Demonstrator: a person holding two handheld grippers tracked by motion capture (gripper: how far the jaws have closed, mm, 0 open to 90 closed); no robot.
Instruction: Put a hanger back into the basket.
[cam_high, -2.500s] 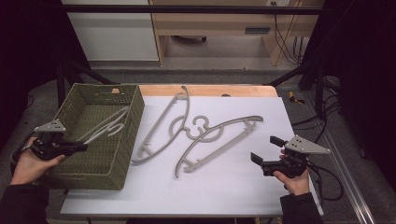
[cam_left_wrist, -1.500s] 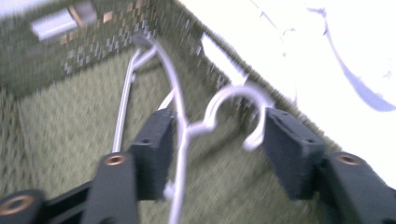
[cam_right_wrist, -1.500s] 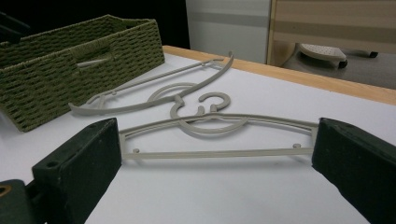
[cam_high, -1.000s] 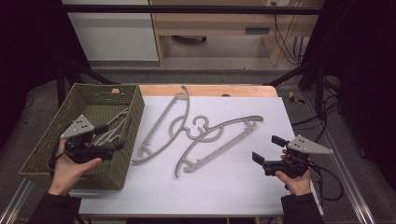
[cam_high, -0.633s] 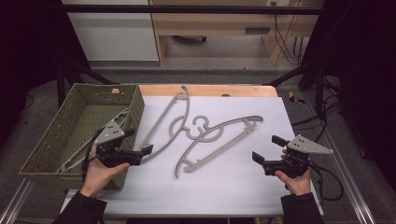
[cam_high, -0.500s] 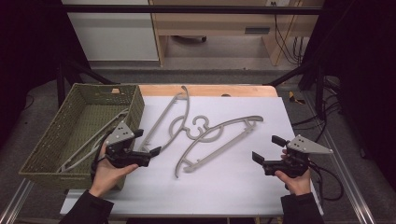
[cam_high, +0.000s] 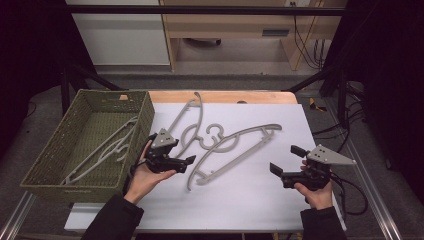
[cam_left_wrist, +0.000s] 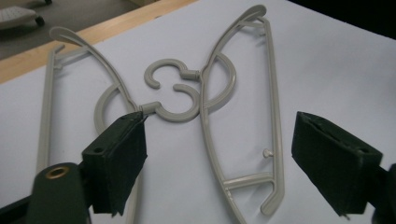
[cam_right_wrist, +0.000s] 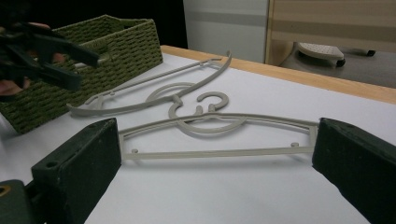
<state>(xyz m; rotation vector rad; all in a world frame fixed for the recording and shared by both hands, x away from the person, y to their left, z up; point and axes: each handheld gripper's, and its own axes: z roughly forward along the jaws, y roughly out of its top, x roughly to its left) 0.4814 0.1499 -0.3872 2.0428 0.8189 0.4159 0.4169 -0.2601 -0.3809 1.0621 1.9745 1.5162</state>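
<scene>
I am holding the right gripper nearest to me, low over the right part of the white table top; its jaws are standing wide apart with nothing between them, and they are pointing left toward the closer pale grey plastic coat hanger. That hanger is lying flat on the middle of the table, its long bar running from near left to far right. I am holding the left gripper at the near left end of the two hangers, just right of the basket; its jaws have just been closing a little, yet they are gaping, released, with only table and hanger plastic seen beyond them in the left gripper view. The farther pale grey plastic coat hanger is lying left of the first, and their hooks are interlocking. Farther left, the olive-green woven basket is sitting at the table's left edge, holding a third pale grey hanger slantwise.
</scene>
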